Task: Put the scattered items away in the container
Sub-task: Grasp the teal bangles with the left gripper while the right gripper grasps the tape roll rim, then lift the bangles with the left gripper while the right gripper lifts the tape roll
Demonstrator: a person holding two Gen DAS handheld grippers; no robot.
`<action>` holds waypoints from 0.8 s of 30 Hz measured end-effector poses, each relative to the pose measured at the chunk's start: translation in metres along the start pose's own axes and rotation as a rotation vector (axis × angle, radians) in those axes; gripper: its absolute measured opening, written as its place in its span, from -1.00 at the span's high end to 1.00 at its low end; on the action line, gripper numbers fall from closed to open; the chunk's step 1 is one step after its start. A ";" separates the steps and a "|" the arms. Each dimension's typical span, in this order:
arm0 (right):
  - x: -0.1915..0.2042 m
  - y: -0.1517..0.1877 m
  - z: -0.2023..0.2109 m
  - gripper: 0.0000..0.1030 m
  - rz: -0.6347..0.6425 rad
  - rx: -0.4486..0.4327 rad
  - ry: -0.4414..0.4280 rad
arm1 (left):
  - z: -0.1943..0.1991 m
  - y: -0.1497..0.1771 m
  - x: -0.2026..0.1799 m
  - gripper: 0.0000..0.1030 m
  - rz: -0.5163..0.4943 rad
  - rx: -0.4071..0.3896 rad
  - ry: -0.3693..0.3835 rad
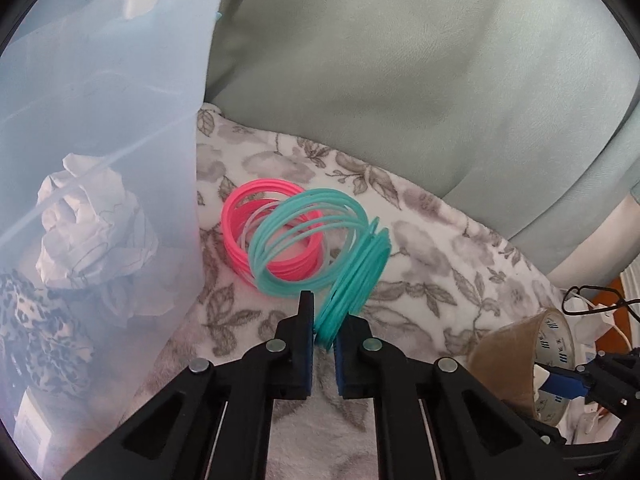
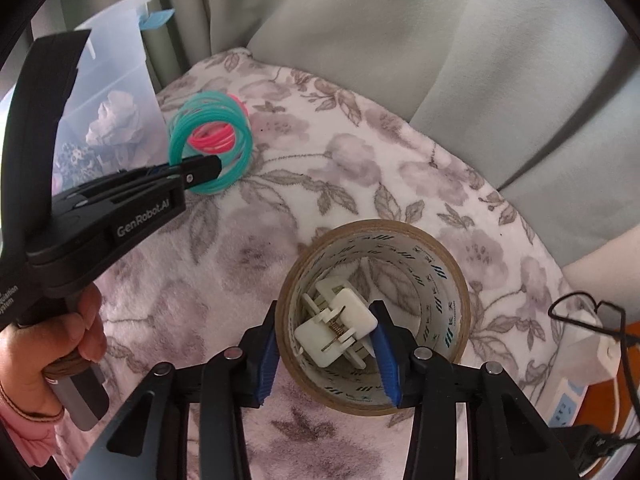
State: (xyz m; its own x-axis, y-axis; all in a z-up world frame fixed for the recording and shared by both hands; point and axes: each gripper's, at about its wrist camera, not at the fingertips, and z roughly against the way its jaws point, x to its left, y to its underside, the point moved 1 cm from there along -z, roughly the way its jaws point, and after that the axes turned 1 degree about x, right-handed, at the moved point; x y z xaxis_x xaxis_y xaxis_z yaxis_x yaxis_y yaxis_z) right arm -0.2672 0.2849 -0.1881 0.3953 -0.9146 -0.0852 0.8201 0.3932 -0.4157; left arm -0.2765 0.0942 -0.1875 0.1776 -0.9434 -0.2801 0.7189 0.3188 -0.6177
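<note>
Left gripper [image 1: 324,328], jaws nearly closed on the teal end coils of a plastic spring toy [image 1: 304,240]; right gripper [image 2: 326,354], pinching the wall of a tape roll [image 2: 374,316], one finger outside and one inside the core. The translucent container [image 1: 100,140] stands at the left edge of the floral blanket [image 1: 420,264] and already holds crumpled paper [image 1: 92,232] and a leopard-print cloth [image 1: 36,332]. The spring toy lies on the blanket just beside the container wall, its pink coils tangled through the teal ones. A white plastic clip [image 2: 340,330] sits loose inside the tape roll. Probable failures: only a few coils are held, so on lifting the toy may stretch, trail and catch on the container rim; if the roll is raised, the clip, being ungripped, would probably be left behind on the blanket. The left gripper reaches in low toward the container, held by a hand [image 2: 60,344] at its handle; the right gripper points steeply down over the roll.
</note>
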 end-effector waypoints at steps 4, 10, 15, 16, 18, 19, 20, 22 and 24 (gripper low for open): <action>-0.006 0.006 0.010 0.16 -0.068 -0.025 -0.047 | 0.005 0.003 -0.003 0.86 -0.004 0.015 0.033; -0.016 0.021 0.023 0.17 -0.197 -0.063 -0.101 | 0.020 0.006 -0.015 0.87 -0.046 0.000 0.062; -0.018 0.033 0.035 0.18 -0.267 -0.096 -0.143 | 0.037 0.002 -0.017 0.88 -0.056 -0.020 0.078; -0.020 0.036 0.038 0.19 -0.288 -0.106 -0.158 | 0.041 0.002 -0.017 0.88 -0.058 -0.024 0.081; -0.023 0.042 0.044 0.34 -0.332 -0.126 -0.187 | 0.049 0.000 -0.019 0.88 -0.063 -0.033 0.089; -0.024 0.046 0.047 0.36 -0.355 -0.135 -0.198 | 0.055 -0.001 -0.019 0.88 -0.065 -0.038 0.096; -0.026 0.050 0.049 0.38 -0.378 -0.145 -0.210 | 0.061 -0.002 -0.020 0.88 -0.066 -0.045 0.106; -0.031 0.060 0.050 0.64 -0.448 -0.160 -0.271 | 0.073 -0.003 -0.023 0.88 -0.077 -0.060 0.117; -0.035 0.069 0.050 0.72 -0.515 -0.175 -0.310 | 0.085 -0.006 -0.027 0.88 -0.088 -0.073 0.130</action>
State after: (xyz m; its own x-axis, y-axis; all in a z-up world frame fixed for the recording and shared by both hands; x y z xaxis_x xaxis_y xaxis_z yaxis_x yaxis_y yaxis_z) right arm -0.2040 0.3486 -0.1683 0.0902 -0.9024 0.4213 0.8677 -0.1365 -0.4781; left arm -0.2282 0.1096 -0.1140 0.0246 -0.9496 -0.3124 0.6764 0.2459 -0.6943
